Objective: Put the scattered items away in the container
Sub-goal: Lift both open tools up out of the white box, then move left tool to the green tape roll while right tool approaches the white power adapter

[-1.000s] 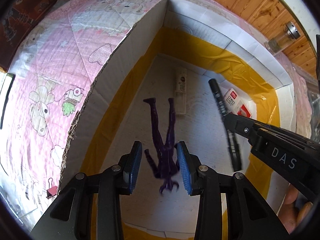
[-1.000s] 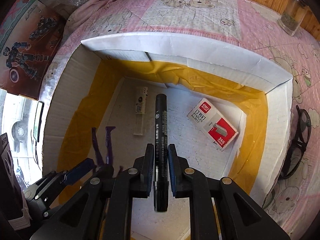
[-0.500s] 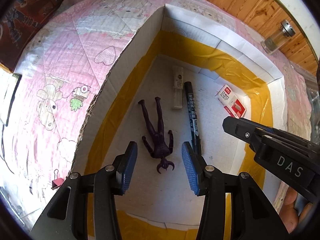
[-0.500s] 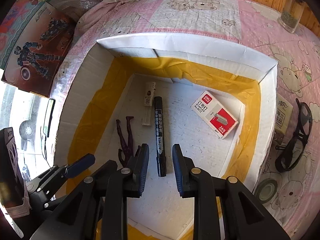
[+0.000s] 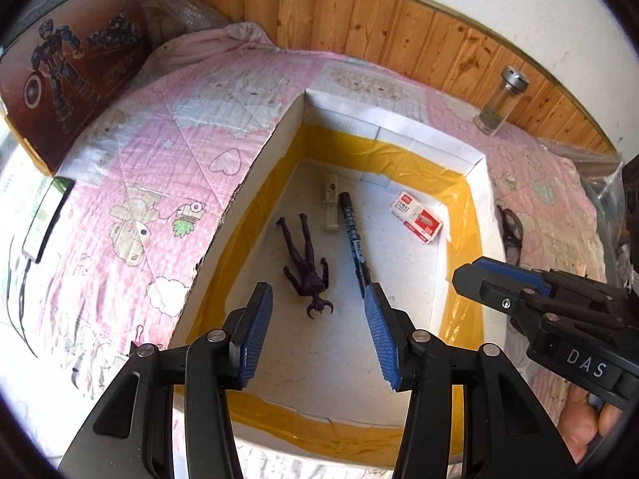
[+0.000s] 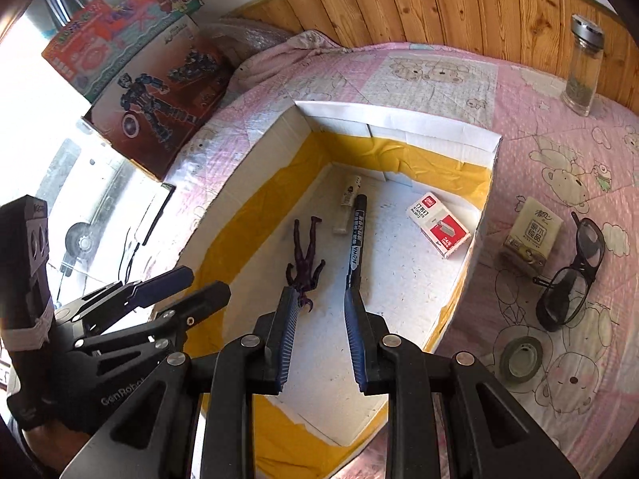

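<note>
With both grippers empty over the box, we log per view.
Left wrist: left gripper [image 5: 315, 335] jaws spread, holding nothing; box [image 5: 255, 167] below holds figure [image 5: 305, 265], marker [image 5: 353, 235], white tube [image 5: 330, 207], staple box [image 5: 417, 223].
Right wrist: right gripper [image 6: 319, 339] jaws spread, empty; tissue pack [image 6: 533, 235], glasses [image 6: 571, 279], tape roll [image 6: 521, 359] lie on the quilt [image 6: 559, 159], outside the box wall.
Next: we judge the right gripper nearer; these items lie to its right. The glasses' long axis runs roughly along the fingers.
</note>
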Motion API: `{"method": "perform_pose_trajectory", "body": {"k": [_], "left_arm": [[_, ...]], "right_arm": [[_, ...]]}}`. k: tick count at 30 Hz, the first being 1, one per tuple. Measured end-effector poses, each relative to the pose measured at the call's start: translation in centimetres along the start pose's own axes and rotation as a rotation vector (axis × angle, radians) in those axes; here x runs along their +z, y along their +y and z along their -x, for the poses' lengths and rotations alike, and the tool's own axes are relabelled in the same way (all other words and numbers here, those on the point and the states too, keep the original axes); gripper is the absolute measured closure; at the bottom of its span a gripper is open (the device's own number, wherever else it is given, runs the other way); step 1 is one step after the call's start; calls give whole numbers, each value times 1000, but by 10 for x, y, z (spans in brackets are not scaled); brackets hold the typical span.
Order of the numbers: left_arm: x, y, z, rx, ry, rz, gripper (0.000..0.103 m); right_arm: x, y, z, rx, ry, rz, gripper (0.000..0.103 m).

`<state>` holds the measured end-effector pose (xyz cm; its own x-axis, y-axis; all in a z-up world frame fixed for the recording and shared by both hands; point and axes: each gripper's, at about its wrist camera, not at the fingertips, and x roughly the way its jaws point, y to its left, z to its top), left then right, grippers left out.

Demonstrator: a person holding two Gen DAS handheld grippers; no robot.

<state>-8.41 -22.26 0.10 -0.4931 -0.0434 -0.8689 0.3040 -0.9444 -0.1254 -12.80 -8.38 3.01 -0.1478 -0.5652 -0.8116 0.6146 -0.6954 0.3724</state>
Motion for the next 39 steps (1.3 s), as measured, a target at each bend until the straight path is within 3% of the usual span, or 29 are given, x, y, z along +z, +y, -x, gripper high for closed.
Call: {"method": "perform_pose_trajectory", "body": {"k": [8, 19, 25, 31, 39], "left_arm": [[-37, -16, 35, 3, -139, -46, 52], [-93, -45, 82, -54, -269, -57, 52], [-114, -64, 93, -141, -311, -62, 52], [-130, -102, 92, -206, -299, -171, 52], [-138, -156, 73, -277, -248, -306, 49]], "right_arm": [[-45, 19, 52, 21, -194, 112, 77], [-111, 19, 101, 46, -346, 155, 77], [-147, 2, 117, 32, -370, 136, 77], [-181, -31, 125, -12, -362, 77, 77], [-221, -100, 119, -90, -324, -99, 76]]}}
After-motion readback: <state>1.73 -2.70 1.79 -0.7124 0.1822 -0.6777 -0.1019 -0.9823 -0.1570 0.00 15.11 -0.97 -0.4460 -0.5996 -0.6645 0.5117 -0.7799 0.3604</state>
